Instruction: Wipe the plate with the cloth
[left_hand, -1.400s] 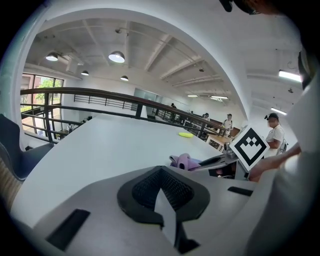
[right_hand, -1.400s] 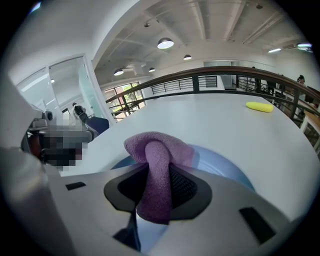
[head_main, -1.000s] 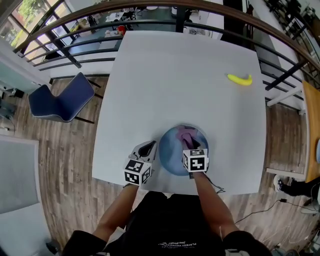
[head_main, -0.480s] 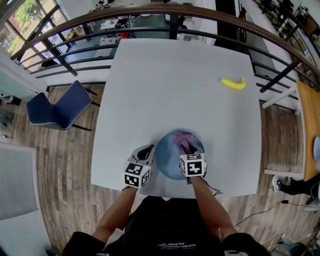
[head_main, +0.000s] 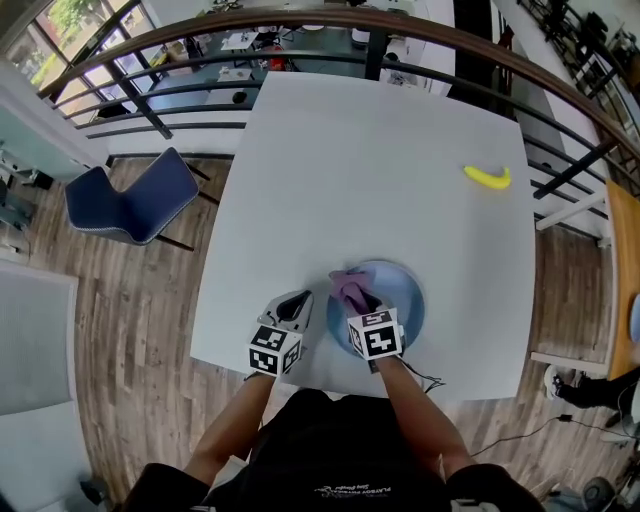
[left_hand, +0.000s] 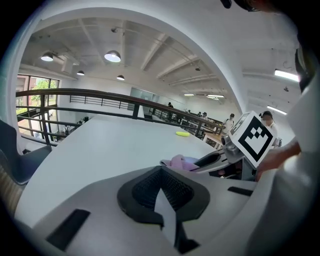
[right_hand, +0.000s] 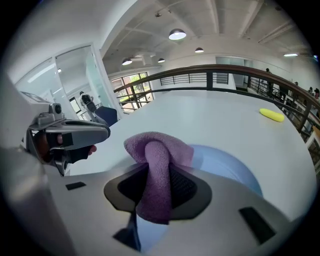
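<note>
A round blue plate (head_main: 392, 300) lies on the white table (head_main: 370, 170) near its front edge. My right gripper (head_main: 360, 302) is shut on a purple cloth (head_main: 349, 286), which rests on the plate's left rim. In the right gripper view the cloth (right_hand: 157, 155) bulges up between the pads, with the plate (right_hand: 225, 162) just beyond. My left gripper (head_main: 293, 304) rests on the table just left of the plate, jaws together with nothing in them. The left gripper view shows its dark pads (left_hand: 161, 192) meeting, with the cloth (left_hand: 181, 161) to the right.
A yellow banana (head_main: 487, 177) lies at the table's far right. A blue chair (head_main: 130, 205) stands on the wood floor to the left. A dark railing (head_main: 300, 20) runs behind the table. The table's front edge is close under both grippers.
My right gripper has drawn the cloth from the plate's far middle over to its left rim. The left gripper has stayed where it was.
</note>
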